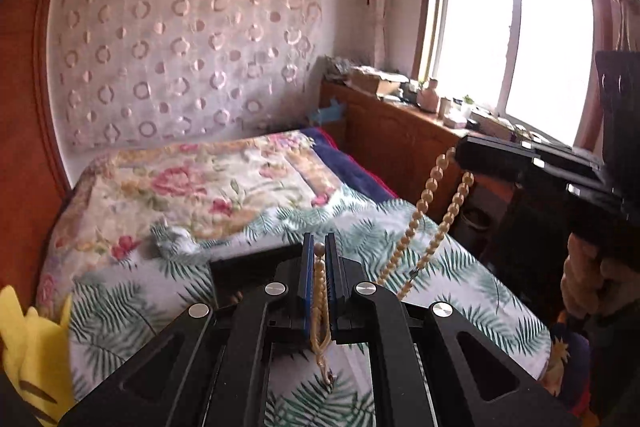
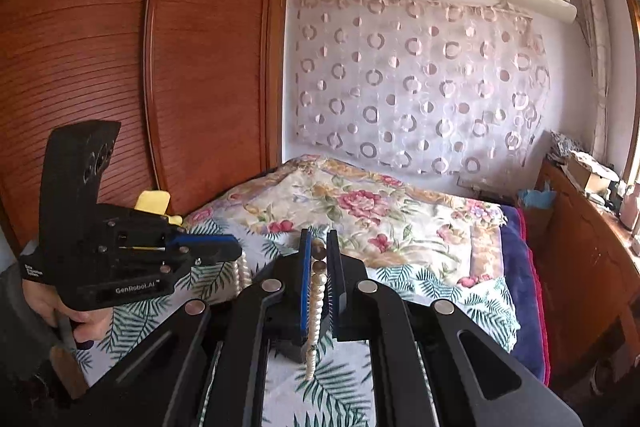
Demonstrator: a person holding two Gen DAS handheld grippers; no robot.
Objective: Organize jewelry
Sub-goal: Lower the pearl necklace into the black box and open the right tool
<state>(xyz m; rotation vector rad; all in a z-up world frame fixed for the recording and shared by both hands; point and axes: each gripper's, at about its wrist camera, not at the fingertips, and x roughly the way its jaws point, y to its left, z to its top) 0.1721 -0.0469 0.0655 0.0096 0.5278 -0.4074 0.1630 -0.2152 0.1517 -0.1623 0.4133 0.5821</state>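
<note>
I have the left gripper [image 1: 319,247] clamped on one end of a pearl necklace [image 1: 430,205]: a single bead peeks above its blue pads [image 1: 307,283], a doubled strand runs down between them, and the clasp end dangles free just below the jaws. My right gripper [image 2: 319,245] is closed on the other end of the same necklace, beads stacked in a line between its pads [image 2: 306,287] with a short tail hanging beneath.

From the left wrist view, the right gripper sits at the right edge, above the bed's window-side edge, with the hand [image 1: 588,283] wrapped round its grip below. Two runs of beads hang from its fingers and slope down toward the leaf-print sheet [image 1: 120,307]; whether the lowest beads touch the sheet I cannot tell. From the right wrist view, the left gripper shows side-on at the left, in front of the wardrobe [image 2: 120,47], a hand [image 2: 76,315] on its handle, pearls hanging beneath its nose.

Both grippers point slightly down over the bed [image 2: 400,227], toward the floral quilt [image 1: 192,187] piled at the far end beneath the patterned curtain [image 2: 420,79].

A wooden cabinet [image 1: 384,131] with a cluttered top runs beside the bed under the window [image 1: 512,43], near the right gripper. The sheet ahead of both grippers lies flat. A yellow plush toy [image 1: 36,351] sits at the bed's wardrobe-side edge, near the left gripper.
</note>
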